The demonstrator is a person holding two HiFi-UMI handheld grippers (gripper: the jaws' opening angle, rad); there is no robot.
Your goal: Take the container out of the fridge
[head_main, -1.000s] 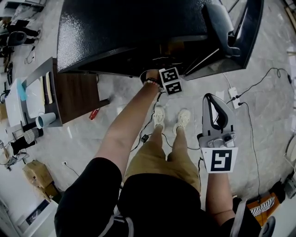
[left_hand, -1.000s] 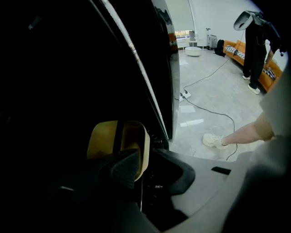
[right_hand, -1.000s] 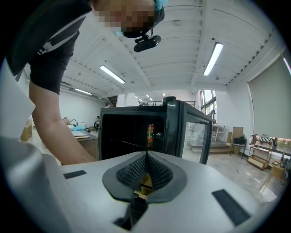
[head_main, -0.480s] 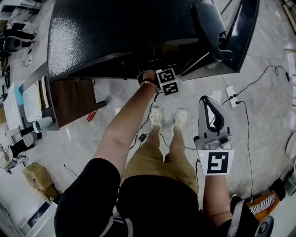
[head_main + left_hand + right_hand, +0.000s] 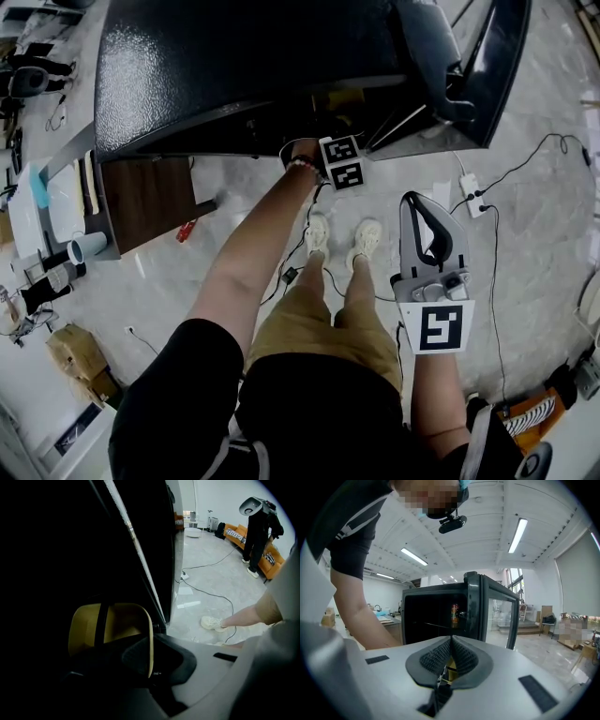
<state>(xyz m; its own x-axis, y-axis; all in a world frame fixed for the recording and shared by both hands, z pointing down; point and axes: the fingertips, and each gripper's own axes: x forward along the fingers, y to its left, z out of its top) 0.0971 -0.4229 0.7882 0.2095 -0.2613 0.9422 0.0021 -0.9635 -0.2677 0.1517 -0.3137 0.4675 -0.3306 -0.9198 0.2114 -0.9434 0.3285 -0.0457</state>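
Because the glossy black fridge (image 5: 253, 66) is dark inside and hides my left claw (image 5: 149, 663) from overhead, details are dim. Its jaws pinch the thin wall of the rounded yellow plastic container (image 5: 117, 625), which is inside the fridge with its base lost in shadow. My right claw (image 5: 450, 648) hangs outside, jaws together and empty.

fridge (image 5: 253, 66): glossy pebbled black | floor (image 5: 553, 281): polished marble-look | container (image 5: 117, 623): yellow plastic
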